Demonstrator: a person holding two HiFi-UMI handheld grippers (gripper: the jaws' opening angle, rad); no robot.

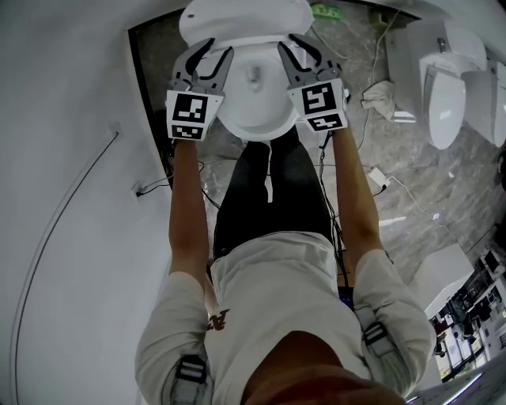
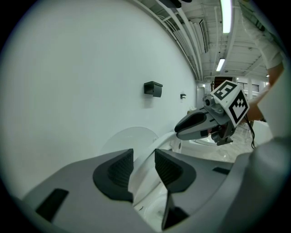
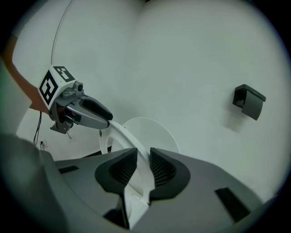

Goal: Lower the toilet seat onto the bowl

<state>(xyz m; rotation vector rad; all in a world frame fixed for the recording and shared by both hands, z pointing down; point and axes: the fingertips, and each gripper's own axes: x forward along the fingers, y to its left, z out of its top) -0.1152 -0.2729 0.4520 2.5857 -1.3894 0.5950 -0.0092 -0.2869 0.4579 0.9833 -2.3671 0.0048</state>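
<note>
- The white plastic toilet seat sits tilted up off the white ceramic bowl, in front of the upright round white lid.
- The right gripper clamps one side rim.
- The left gripper straddles the other rim, jaws apart.
- Brown lettering on the person's cream shirt is unreadable.

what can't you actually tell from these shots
- Head view: how high the toilet seat stands above the bowl; the camera looks straight down on both.
- Left gripper view: whether the left gripper presses the seat or only flanks it; white against white.
- Head view: what the small green object is; tiny, at the top edge.
</note>
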